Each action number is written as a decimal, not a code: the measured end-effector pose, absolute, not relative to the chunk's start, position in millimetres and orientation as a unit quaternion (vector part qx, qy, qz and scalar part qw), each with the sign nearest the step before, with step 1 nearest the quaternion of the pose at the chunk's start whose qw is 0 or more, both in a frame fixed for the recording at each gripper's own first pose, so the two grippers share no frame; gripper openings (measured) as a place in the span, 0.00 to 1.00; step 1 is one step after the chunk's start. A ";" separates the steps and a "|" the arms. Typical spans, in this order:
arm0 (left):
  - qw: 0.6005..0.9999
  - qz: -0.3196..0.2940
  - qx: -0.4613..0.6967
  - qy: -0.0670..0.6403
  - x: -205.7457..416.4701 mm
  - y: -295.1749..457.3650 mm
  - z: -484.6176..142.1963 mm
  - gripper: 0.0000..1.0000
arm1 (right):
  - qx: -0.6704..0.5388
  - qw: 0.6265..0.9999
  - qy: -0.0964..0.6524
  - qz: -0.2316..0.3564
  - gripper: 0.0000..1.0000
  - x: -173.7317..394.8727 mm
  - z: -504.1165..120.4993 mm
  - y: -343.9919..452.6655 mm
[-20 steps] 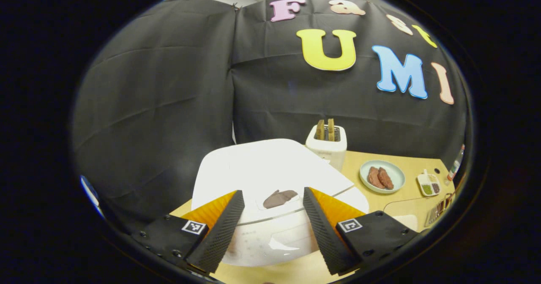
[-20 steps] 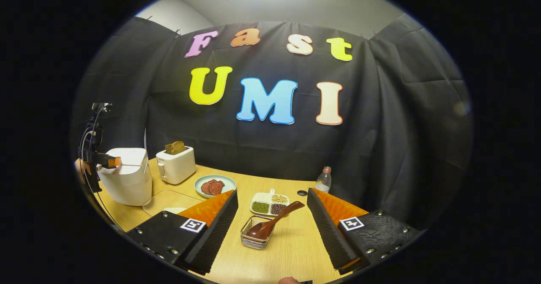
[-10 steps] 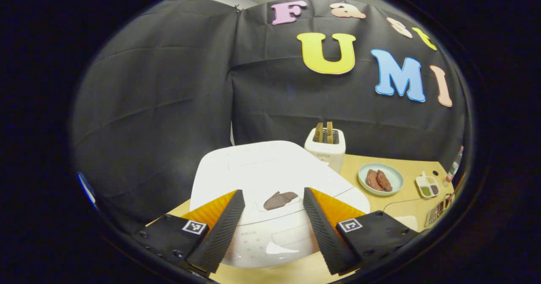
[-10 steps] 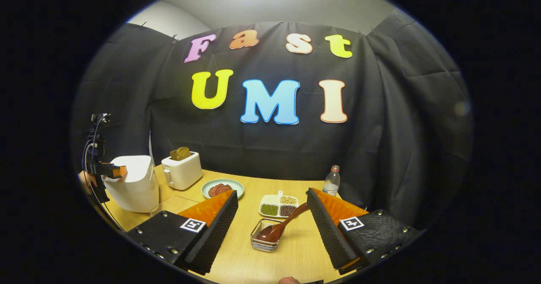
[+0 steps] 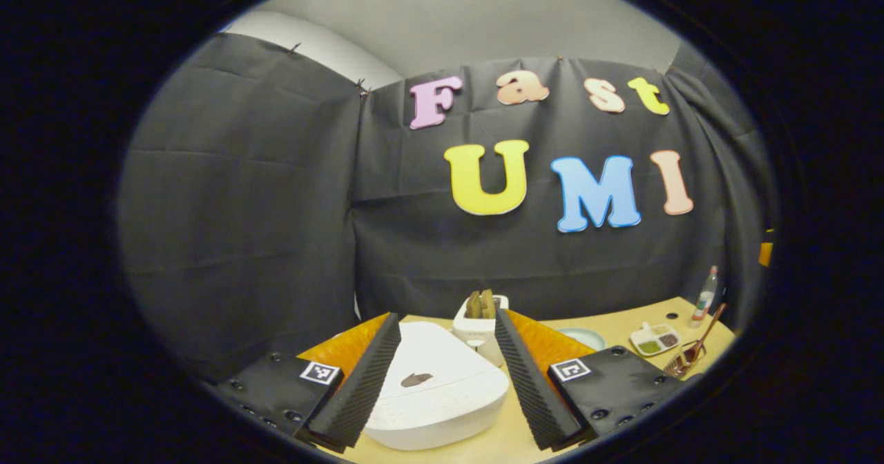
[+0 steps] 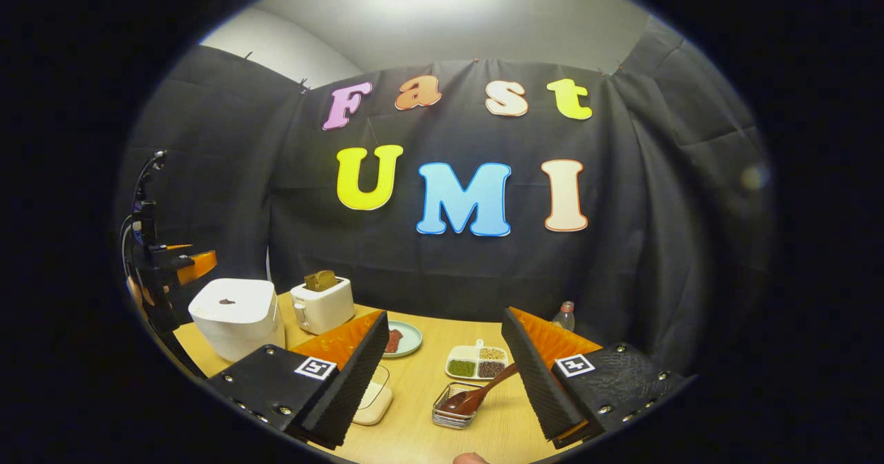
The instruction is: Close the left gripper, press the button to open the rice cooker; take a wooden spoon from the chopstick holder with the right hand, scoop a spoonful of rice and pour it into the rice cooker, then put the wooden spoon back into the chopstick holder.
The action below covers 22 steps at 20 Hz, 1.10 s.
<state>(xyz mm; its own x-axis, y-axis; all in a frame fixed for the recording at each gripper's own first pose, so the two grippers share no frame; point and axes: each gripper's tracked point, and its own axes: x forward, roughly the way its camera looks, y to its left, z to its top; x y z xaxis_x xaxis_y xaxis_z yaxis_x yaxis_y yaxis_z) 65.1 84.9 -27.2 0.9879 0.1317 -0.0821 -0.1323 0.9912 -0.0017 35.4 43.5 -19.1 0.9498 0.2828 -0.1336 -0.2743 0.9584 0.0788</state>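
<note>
- The left gripper [image 5: 447, 374] had risen since the earlier frame, so the white rice cooker [image 5: 435, 395], lid shut, lay lower between its open jaws.
- The right gripper [image 6: 445, 381] hung open-jawed above the wooden spoon [image 6: 476, 396], which leaned in the wire chopstick holder [image 6: 452, 417] on the tabletop [image 6: 414, 436].

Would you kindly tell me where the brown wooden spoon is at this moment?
In the right gripper view, the brown wooden spoon sits bowl-down in the small wire chopstick holder on the wooden table, just before the white compartment dish of beans, between the right gripper fingers.
</note>
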 end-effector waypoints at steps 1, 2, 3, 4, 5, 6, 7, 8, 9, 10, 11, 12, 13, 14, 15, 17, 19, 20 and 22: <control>0.998 0.061 -0.004 0.029 55.0 76.5 -15.8 0.99 | 0.030 0.987 0.067 0.145 1.00 33.0 -15.7 44.6; 0.998 0.057 -0.004 0.019 42.8 69.5 -6.1 0.99 | 0.026 0.987 0.062 0.146 0.99 31.8 -12.1 42.8; 0.999 0.053 -0.003 0.012 31.8 64.0 1.7 0.99 | 0.022 0.988 0.056 0.145 0.99 31.1 -9.8 40.2; 0.999 0.051 -0.002 0.008 21.2 59.8 7.0 0.98 | 0.022 0.988 0.052 0.144 0.99 30.0 -7.2 38.1; 0.999 0.051 -0.003 0.004 11.4 56.0 10.0 0.98 | 0.025 0.988 0.049 0.142 0.99 28.4 -6.1 36.6; 0.999 0.051 -0.007 -0.001 1.4 53.3 15.3 0.94 | 0.030 0.988 0.047 0.141 0.99 26.9 -4.3 35.0; 0.999 0.053 -0.010 -0.006 -7.8 52.5 17.9 0.90 | 0.036 0.989 0.043 0.137 0.99 25.8 -3.3 33.3; 0.998 0.055 -0.009 -0.011 -15.1 52.3 19.9 0.98 | 0.041 0.989 0.041 0.134 0.99 24.8 -2.2 30.3; 0.998 0.056 -0.007 -0.015 -21.0 51.7 22.2 0.98 | 0.044 0.989 0.039 0.132 0.99 24.2 -2.4 29.5; 0.998 0.055 -0.006 -0.018 -25.5 49.8 24.1 0.98 | 0.045 0.989 0.038 0.132 0.99 22.5 -2.4 29.6; 0.998 0.054 -0.009 -0.019 -27.7 48.6 23.9 0.94 | 0.044 0.989 0.039 0.134 0.99 21.4 -3.0 30.5; 0.998 0.053 -0.014 -0.019 -29.6 48.3 24.4 0.94 | 0.042 0.989 0.039 0.136 0.99 20.4 -2.7 31.6; 0.998 0.053 -0.019 -0.019 -31.7 47.0 23.8 0.94 | 0.040 0.989 0.038 0.137 0.99 19.6 -1.4 33.0; 0.998 0.054 -0.025 -0.019 -34.1 47.4 24.6 0.98 | 0.039 0.989 0.034 0.138 0.99 19.6 1.5 34.3; 0.998 0.051 -0.029 -0.021 -34.8 46.0 26.8 0.98 | 0.037 0.989 0.030 0.139 0.99 18.3 4.4 35.6; 0.998 0.047 -0.026 -0.016 -33.7 45.7 21.8 0.98 | 0.032 0.989 0.023 0.140 0.99 17.2 8.0 38.8; 0.999 0.043 -0.025 -0.015 -33.4 45.9 23.2 0.99 | 0.028 0.990 0.020 0.139 0.99 15.4 9.2 41.1; 0.999 0.042 -0.026 -0.016 -32.8 46.9 23.9 0.99 | 0.029 0.990 0.020 0.138 0.99 14.7 9.6 41.3; 0.999 0.039 -0.030 -0.018 -31.5 48.5 24.8 0.99 | 0.031 0.990 0.019 0.135 0.99 14.8 10.3 43.4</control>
